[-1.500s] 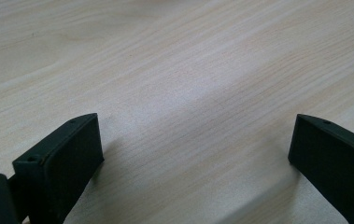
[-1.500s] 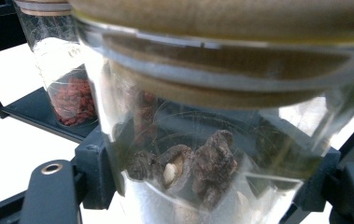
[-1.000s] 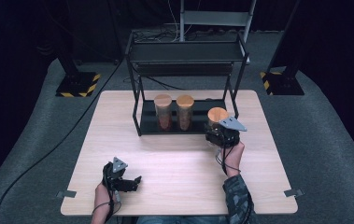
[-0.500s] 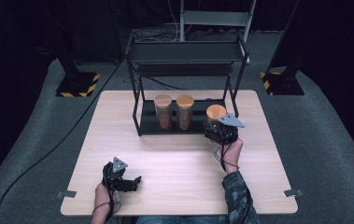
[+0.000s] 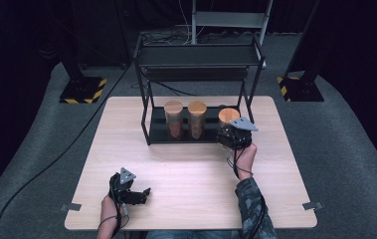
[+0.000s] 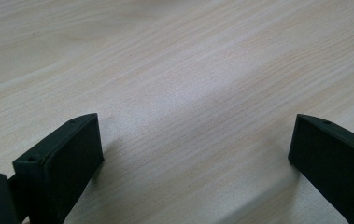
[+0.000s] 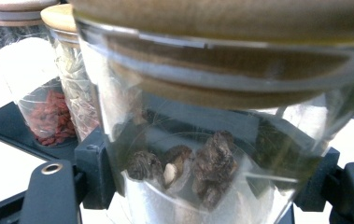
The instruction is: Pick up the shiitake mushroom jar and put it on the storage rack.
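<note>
Left gripper (image 5: 126, 191): low over the near left part of the table (image 5: 196, 174), held in the person's left hand (image 5: 109, 206). In the left gripper view its two black jaws stand wide apart with bare wood grain between them, nothing in the gap.
Rack (image 5: 151, 107): black, two-level, at the far middle of the table; its bottom shelf carries the jars.
Left jar (image 5: 174, 119): glass with a wooden lid, upright on the rack's bottom shelf; the right gripper view shows red berries in its lower part.
Middle jar (image 5: 197, 120): just beside the left jar, same kind of lid, upright, with pale dried pieces inside.
Held jar (image 7: 212, 154): glass with a wooden lid and dark, wrinkled dried lumps at the bottom. It sits at the right end of the rack's bottom shelf, near the middle jar but apart from it.
Right gripper (image 5: 233, 134): at the rack's right end, with the right hand (image 5: 245, 155) behind it. Its jaws press against both sides of the held jar, clamping the glass below the lid.
</note>
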The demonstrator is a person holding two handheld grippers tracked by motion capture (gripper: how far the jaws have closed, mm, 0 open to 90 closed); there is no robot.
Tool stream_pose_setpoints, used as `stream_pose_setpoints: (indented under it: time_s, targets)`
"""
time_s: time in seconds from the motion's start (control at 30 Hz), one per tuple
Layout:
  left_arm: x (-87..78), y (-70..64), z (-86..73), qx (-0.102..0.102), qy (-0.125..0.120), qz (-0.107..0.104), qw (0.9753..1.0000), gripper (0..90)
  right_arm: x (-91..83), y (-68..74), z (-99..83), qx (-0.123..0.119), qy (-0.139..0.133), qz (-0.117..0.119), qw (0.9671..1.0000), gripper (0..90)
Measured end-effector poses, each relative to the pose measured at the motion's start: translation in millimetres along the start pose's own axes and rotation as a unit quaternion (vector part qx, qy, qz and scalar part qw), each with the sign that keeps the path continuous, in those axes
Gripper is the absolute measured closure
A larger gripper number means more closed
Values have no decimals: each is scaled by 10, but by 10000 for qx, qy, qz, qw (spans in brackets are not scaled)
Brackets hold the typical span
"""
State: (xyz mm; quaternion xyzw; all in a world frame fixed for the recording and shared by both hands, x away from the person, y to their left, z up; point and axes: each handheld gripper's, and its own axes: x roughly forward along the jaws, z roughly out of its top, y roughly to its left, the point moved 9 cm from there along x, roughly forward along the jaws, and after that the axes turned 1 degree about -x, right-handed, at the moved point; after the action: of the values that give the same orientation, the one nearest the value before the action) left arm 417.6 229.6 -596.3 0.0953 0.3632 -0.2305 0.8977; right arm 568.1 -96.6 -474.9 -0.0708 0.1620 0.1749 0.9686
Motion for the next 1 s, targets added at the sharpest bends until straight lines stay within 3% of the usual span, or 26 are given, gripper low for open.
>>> stream_pose_setpoints:
  time_s: [1.0]
  targets:
    - [1,-2,1,-12,-5,-2,10000,22,269,-29,67,73,122,-35,9999,249]
